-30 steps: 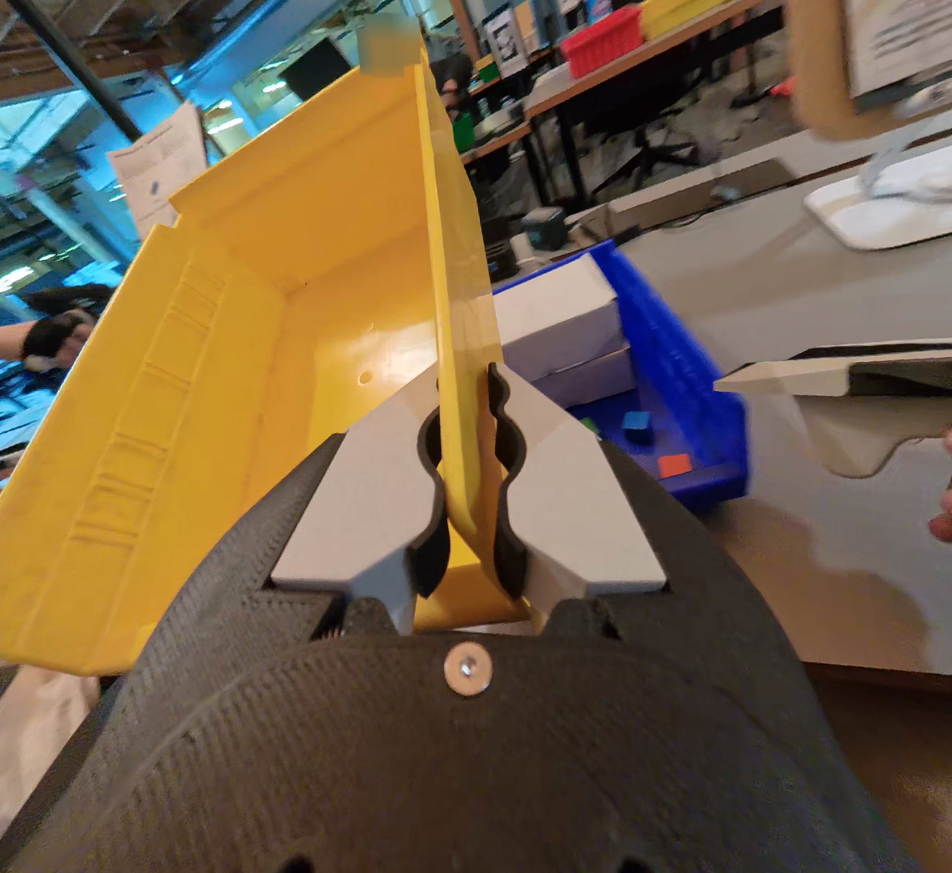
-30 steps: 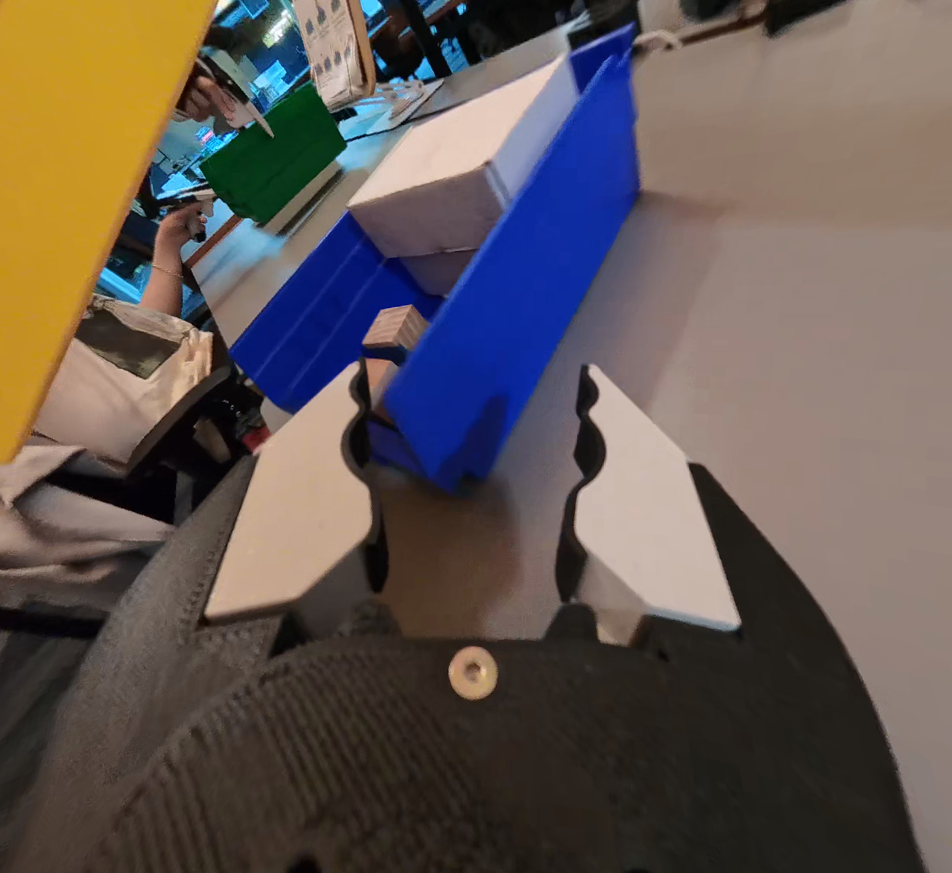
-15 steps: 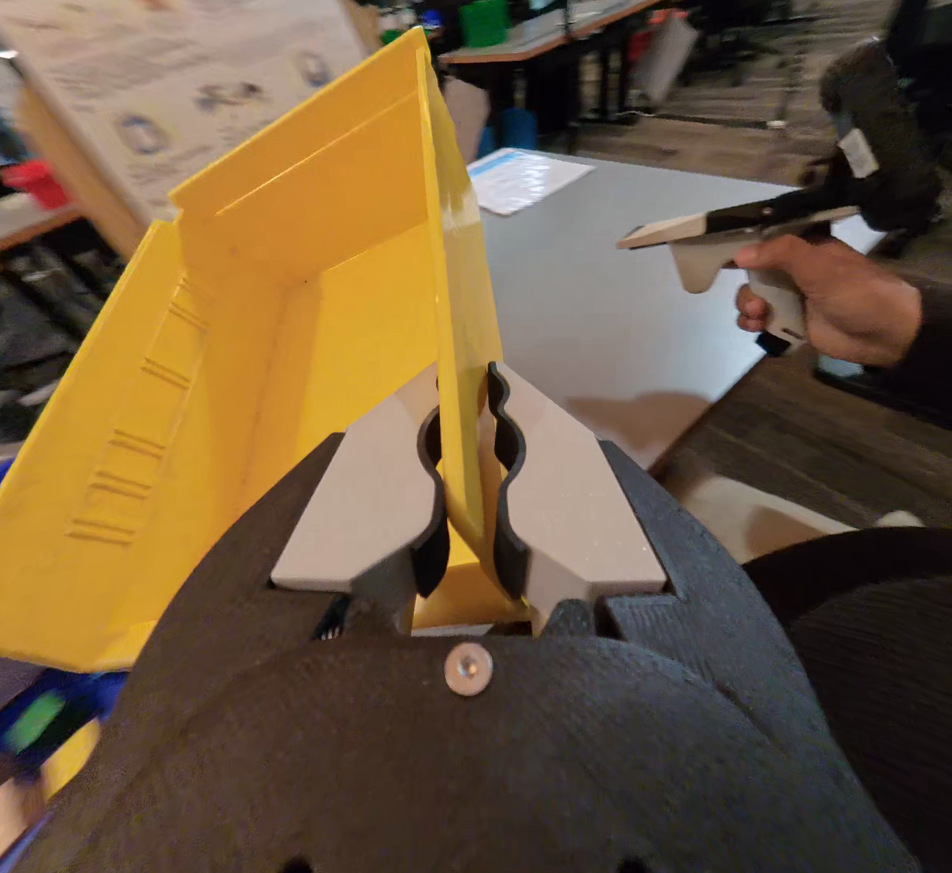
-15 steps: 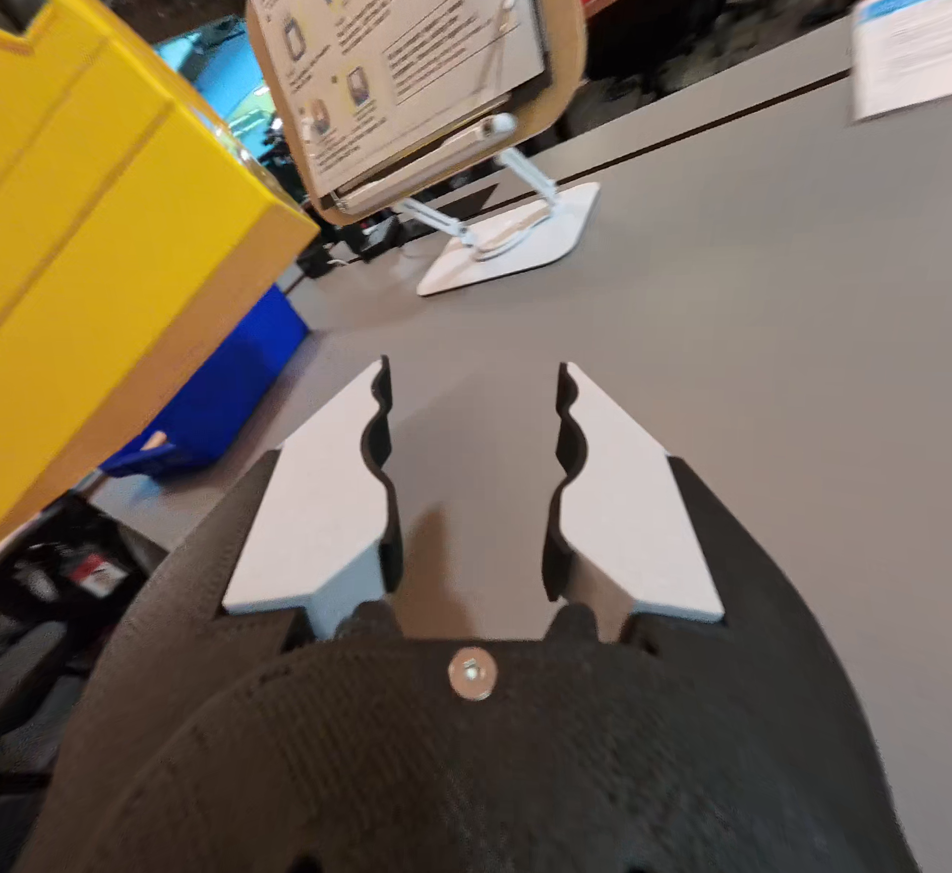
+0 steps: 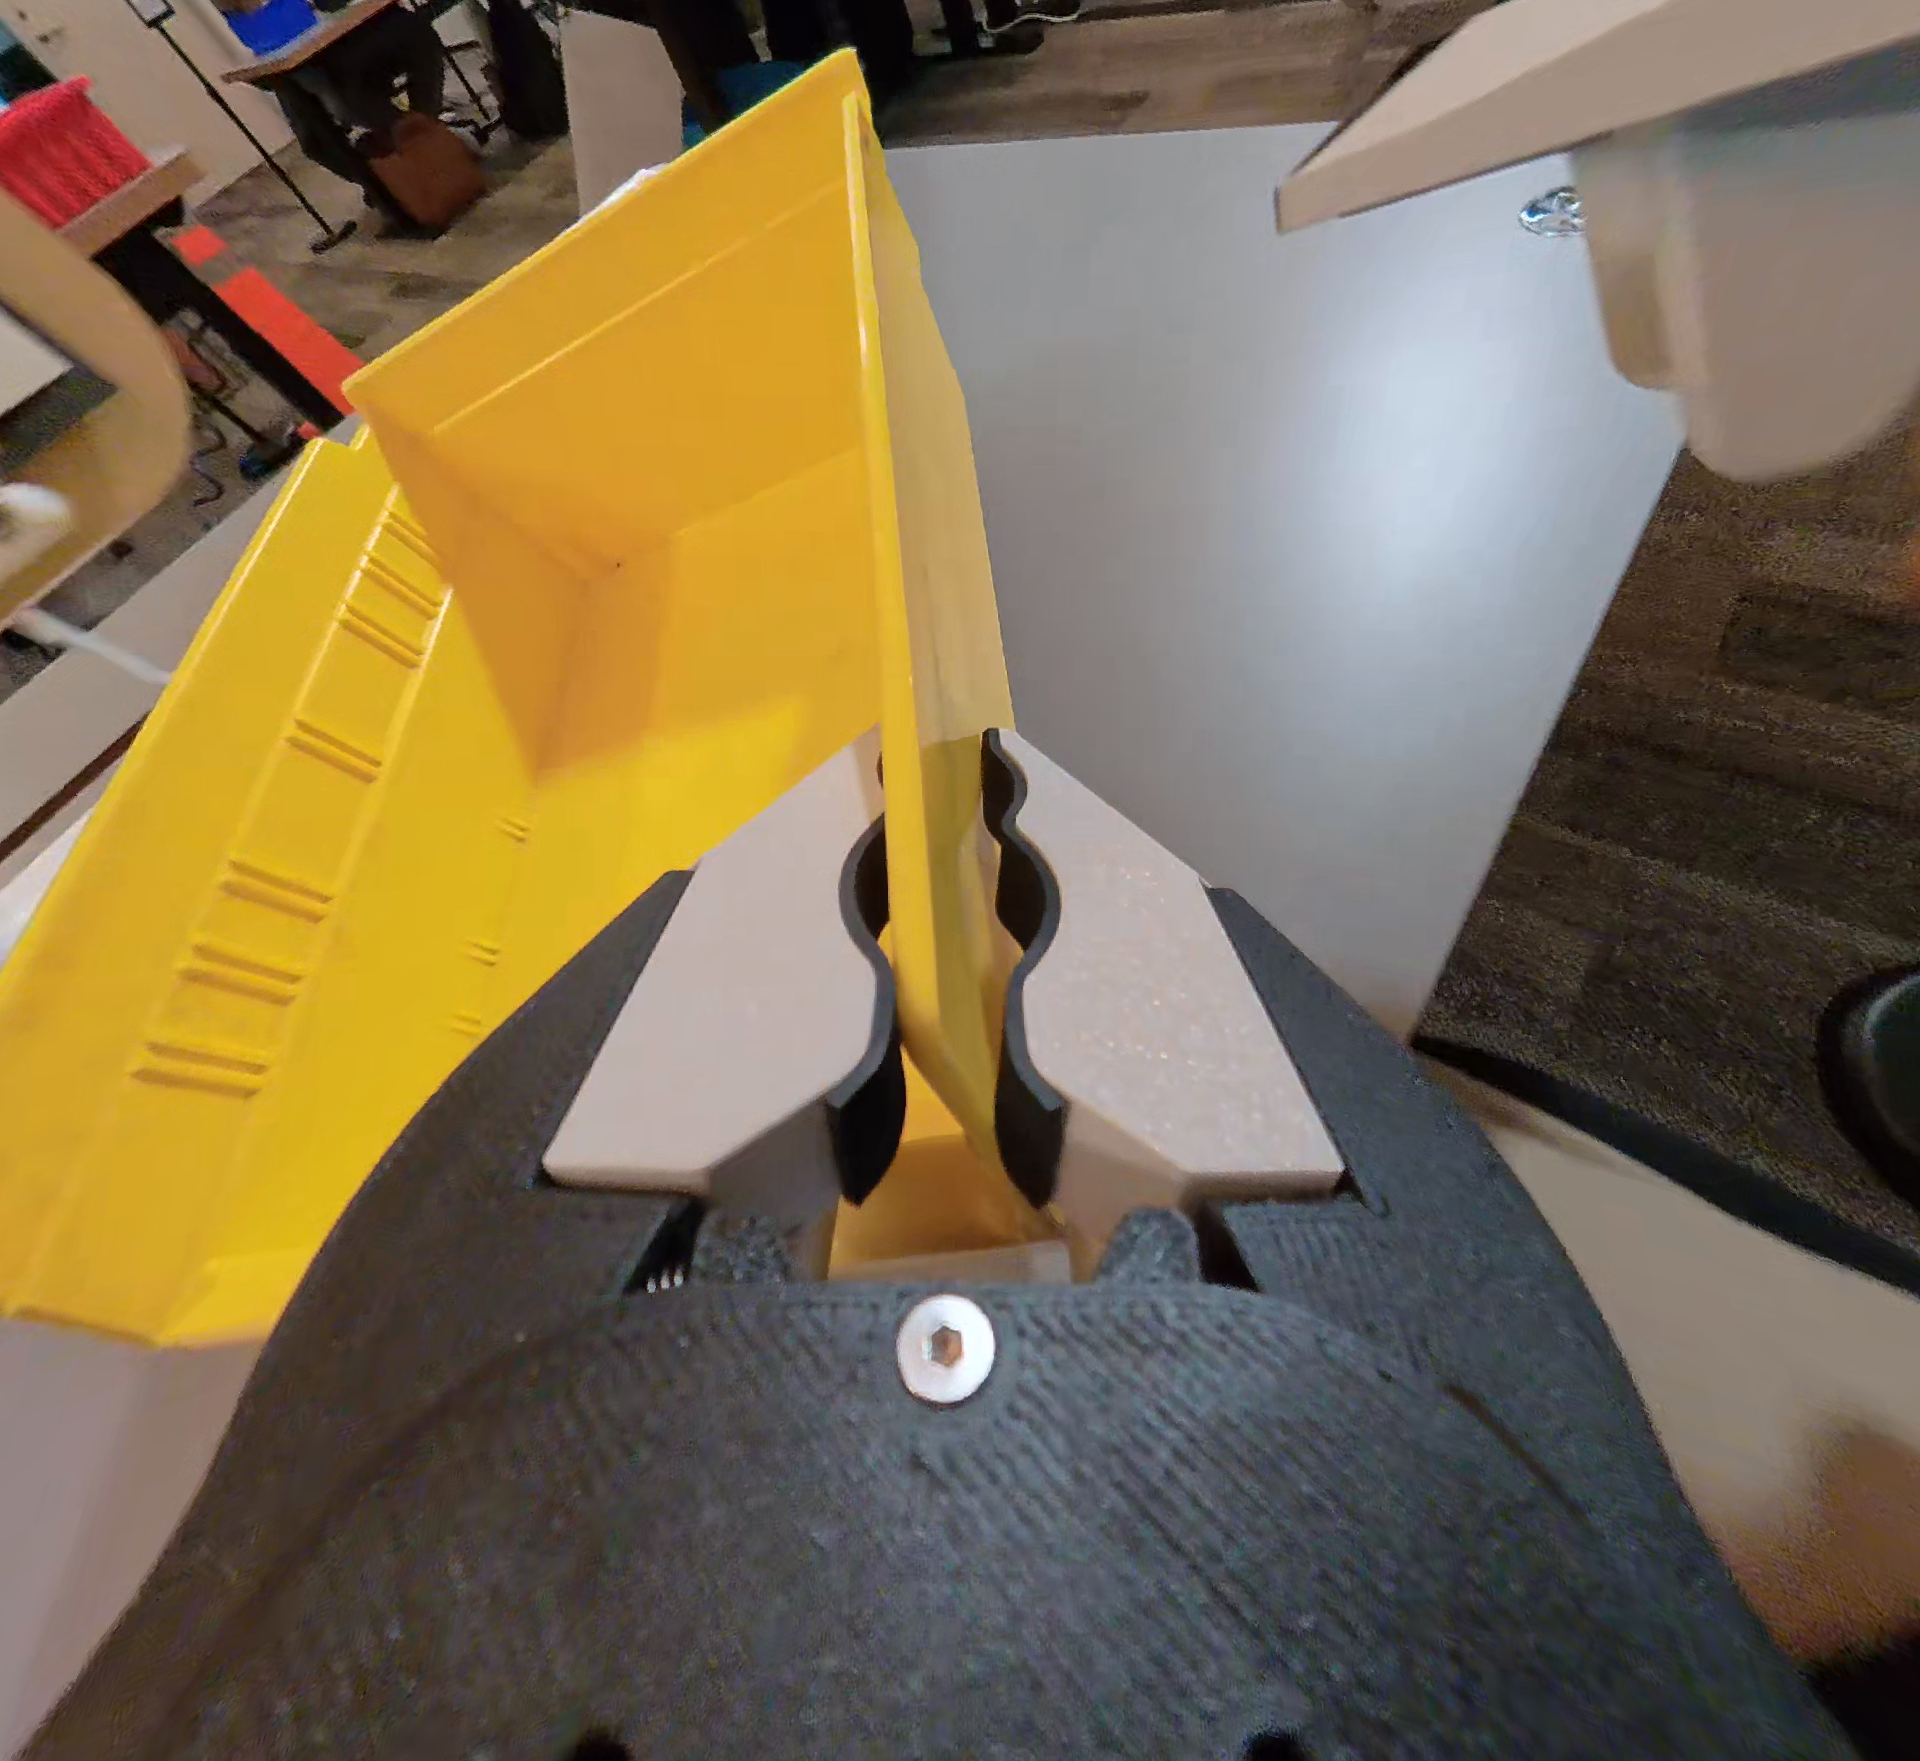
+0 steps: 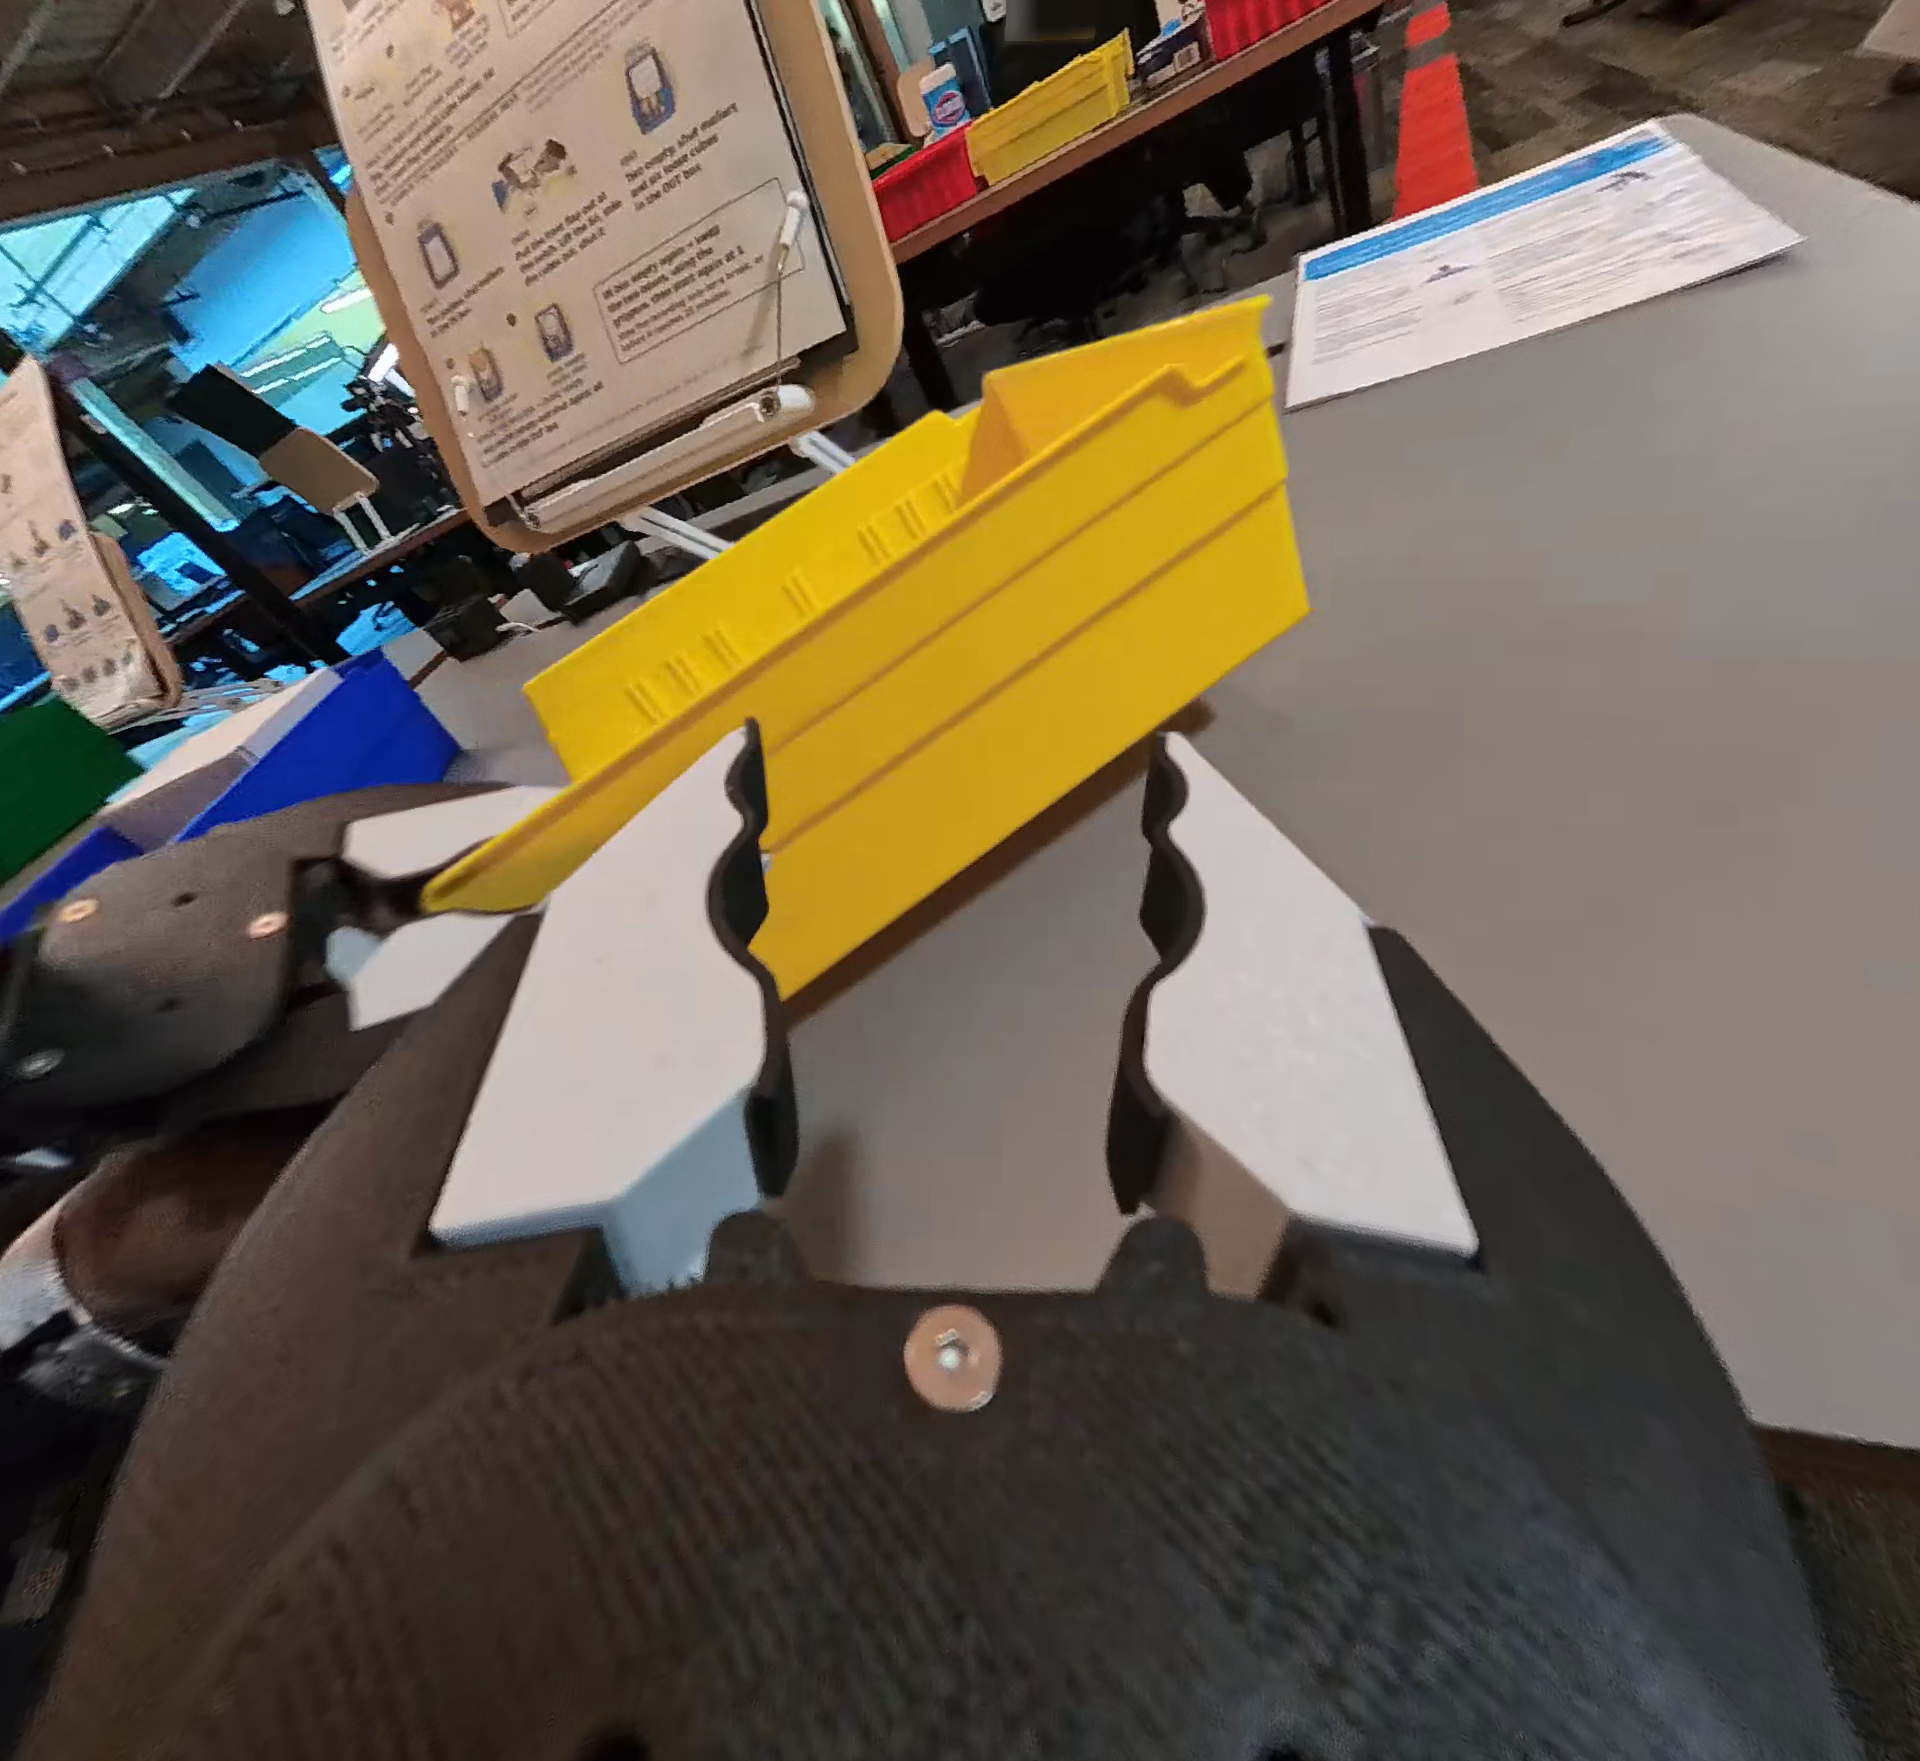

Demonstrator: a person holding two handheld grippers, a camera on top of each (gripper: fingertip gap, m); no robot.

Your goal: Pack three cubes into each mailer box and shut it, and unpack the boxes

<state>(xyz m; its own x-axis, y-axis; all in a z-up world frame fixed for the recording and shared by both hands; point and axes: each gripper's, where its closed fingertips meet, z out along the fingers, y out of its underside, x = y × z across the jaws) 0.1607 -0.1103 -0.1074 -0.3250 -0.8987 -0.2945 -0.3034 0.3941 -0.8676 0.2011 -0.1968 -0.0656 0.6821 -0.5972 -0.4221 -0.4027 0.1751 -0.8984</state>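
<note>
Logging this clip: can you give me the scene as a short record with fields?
left gripper: shut on one wall of the yellow bin
bin state: empty, tilted, far end low over the grey table
right gripper: open, holding nothing, close beside the bin
blue bin: far left, white box inside
background: instruction board on stand

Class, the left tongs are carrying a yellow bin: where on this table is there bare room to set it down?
Free: the grey tabletop between the yellow bin, held tilted by the left tongs, and the printed sheet; the open right tongs hover there. Crowded: the left side, with the blue bin and document stand.
</note>
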